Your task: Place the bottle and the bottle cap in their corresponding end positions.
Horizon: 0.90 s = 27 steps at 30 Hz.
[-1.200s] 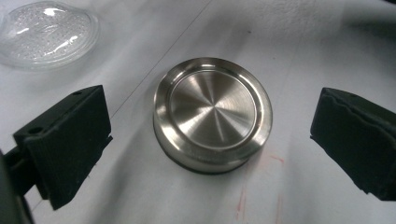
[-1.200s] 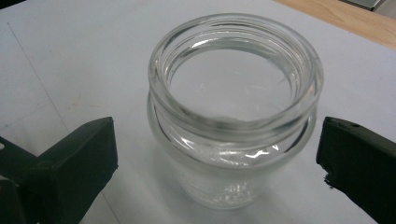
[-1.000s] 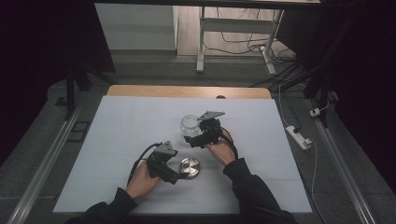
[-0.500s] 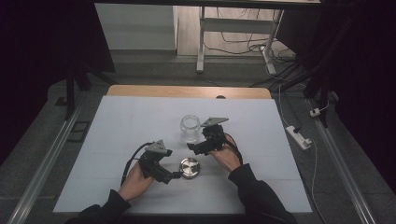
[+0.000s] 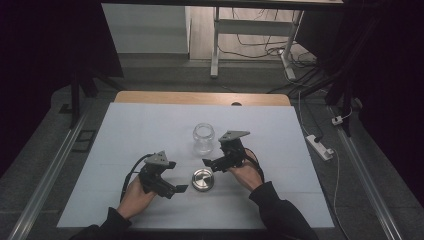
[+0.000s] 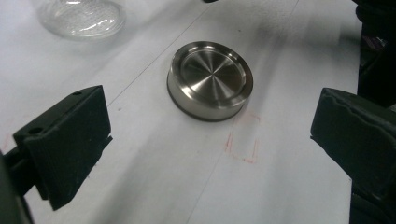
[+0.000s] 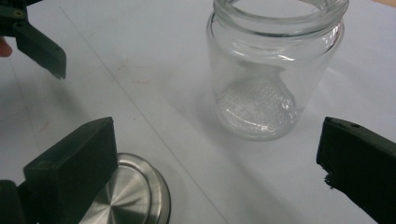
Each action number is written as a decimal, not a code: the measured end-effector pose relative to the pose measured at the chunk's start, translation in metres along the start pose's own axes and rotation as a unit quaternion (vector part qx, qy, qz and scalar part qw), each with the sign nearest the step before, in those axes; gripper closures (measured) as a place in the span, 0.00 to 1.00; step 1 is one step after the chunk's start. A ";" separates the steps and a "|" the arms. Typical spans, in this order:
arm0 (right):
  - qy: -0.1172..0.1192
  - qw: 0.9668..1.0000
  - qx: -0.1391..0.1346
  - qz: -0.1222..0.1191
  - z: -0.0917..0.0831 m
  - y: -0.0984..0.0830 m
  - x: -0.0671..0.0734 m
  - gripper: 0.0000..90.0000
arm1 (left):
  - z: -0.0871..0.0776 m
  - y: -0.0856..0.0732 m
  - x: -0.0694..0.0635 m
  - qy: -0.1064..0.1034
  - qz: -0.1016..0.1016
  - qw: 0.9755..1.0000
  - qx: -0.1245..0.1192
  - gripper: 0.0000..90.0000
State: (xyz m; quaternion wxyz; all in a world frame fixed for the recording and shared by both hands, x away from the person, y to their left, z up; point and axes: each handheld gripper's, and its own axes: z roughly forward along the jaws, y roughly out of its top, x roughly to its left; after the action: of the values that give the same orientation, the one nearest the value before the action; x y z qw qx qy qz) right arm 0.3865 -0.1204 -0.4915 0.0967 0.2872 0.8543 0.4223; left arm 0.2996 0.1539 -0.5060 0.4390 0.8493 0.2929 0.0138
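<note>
Left gripper view: jar point(image 6: 79, 16) cut off by top edge, base alone visible. Right gripper view: lid point(image 7: 128, 196) partly behind near jaw, cut by bottom edge. High view: forearms run off the desk's point(image 5: 125, 135) near edge.

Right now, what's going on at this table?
A person sits at a white table with a handheld gripper in each hand. A clear glass jar stands open and upright, and its metal lid lies apart on the table, nearer the person. The left gripper is open beside the lid and aimed at it. The right gripper is open and faces the jar. Neither holds anything.
</note>
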 end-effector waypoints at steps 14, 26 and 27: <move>0.009 1.000 0.002 -0.013 -0.024 -0.016 0.011 0.00 | -0.019 -0.013 -0.004 0.022 -0.010 1.000 0.002 0.00; 0.000 1.000 -0.008 -0.006 -0.056 -0.038 0.014 0.00 | -0.045 -0.032 -0.003 0.046 -0.033 0.998 -0.007 0.00; -0.002 1.000 -0.010 -0.004 -0.059 -0.040 0.014 0.00 | -0.047 -0.034 -0.003 0.047 -0.036 0.998 -0.008 0.00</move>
State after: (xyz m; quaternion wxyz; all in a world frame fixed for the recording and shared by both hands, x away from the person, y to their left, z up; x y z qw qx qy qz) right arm 0.3349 -0.1707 -0.4846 0.1028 0.2833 0.8511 0.4299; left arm 0.2677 0.2017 -0.5020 0.4315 0.8333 0.3431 0.0406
